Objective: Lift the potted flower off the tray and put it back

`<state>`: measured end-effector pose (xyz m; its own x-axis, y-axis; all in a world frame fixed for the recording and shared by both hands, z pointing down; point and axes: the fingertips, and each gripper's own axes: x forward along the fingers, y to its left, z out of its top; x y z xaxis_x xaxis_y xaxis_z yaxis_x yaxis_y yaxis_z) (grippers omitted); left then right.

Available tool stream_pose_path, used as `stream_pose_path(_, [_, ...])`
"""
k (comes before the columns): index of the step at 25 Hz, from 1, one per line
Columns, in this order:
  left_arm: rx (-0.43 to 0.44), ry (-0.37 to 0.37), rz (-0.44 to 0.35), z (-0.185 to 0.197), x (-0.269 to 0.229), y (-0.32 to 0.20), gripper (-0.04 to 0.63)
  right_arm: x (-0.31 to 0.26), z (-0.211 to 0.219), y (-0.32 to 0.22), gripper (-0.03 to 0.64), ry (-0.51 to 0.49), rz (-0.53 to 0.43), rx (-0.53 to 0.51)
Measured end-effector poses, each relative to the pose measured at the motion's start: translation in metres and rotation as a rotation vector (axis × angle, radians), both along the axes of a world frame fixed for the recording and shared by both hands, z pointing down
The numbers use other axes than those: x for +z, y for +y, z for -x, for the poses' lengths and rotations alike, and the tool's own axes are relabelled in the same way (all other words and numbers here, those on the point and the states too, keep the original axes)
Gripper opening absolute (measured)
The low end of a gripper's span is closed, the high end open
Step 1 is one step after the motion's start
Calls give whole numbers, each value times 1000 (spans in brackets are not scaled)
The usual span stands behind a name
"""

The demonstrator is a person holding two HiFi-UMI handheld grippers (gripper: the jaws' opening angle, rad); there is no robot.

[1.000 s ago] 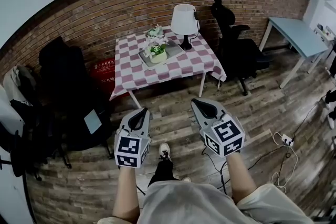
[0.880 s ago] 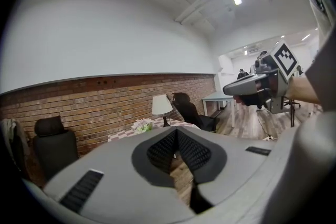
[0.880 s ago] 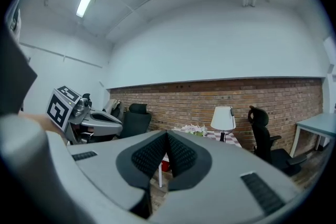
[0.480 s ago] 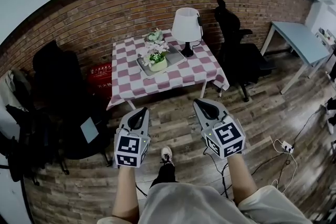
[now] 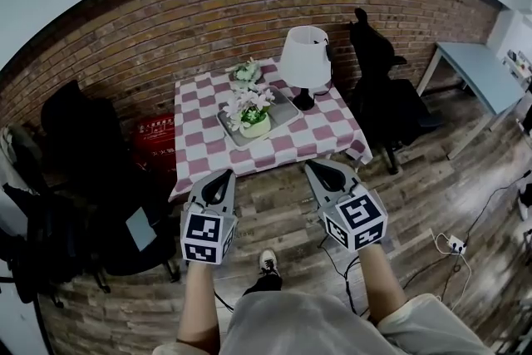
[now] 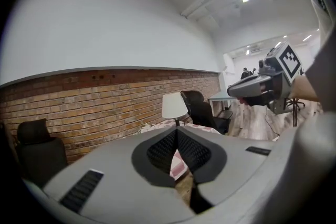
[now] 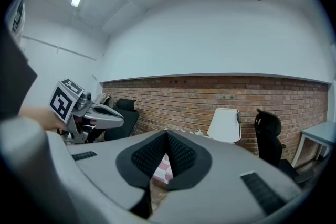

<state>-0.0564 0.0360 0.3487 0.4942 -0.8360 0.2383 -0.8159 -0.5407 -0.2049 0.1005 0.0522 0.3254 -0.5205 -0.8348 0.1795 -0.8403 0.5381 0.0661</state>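
Observation:
In the head view a potted white flower (image 5: pixel 249 114) stands on a grey tray (image 5: pixel 283 108) on a table with a red-and-white checked cloth (image 5: pixel 287 141). My left gripper (image 5: pixel 224 179) and my right gripper (image 5: pixel 314 169) are held side by side just short of the table's near edge, both shut with nothing in them. In the left gripper view the left gripper (image 6: pixel 177 131) has its pads touching, and the right gripper (image 6: pixel 233 92) shows at the right. In the right gripper view the right gripper (image 7: pixel 167 135) is closed too, with the left gripper (image 7: pixel 118 119) at the left.
A white table lamp (image 5: pixel 305 58) stands right of the tray, and a second small flower pot (image 5: pixel 244 72) sits behind it. Black office chairs (image 5: pixel 382 87) flank the table by the brick wall. A red box (image 5: pixel 155 133) lies at the left, cables (image 5: pixel 453 241) on the wooden floor.
The table with the flower has come nearer and lower in the head view as both grippers moved toward it. Both grippers stay shut.

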Motion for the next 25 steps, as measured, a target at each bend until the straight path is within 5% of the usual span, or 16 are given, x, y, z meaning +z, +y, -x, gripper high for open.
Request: stream_pose_path(25, [75,14,113,35,41,-160,50,40,41,-158,58,10,133,24])
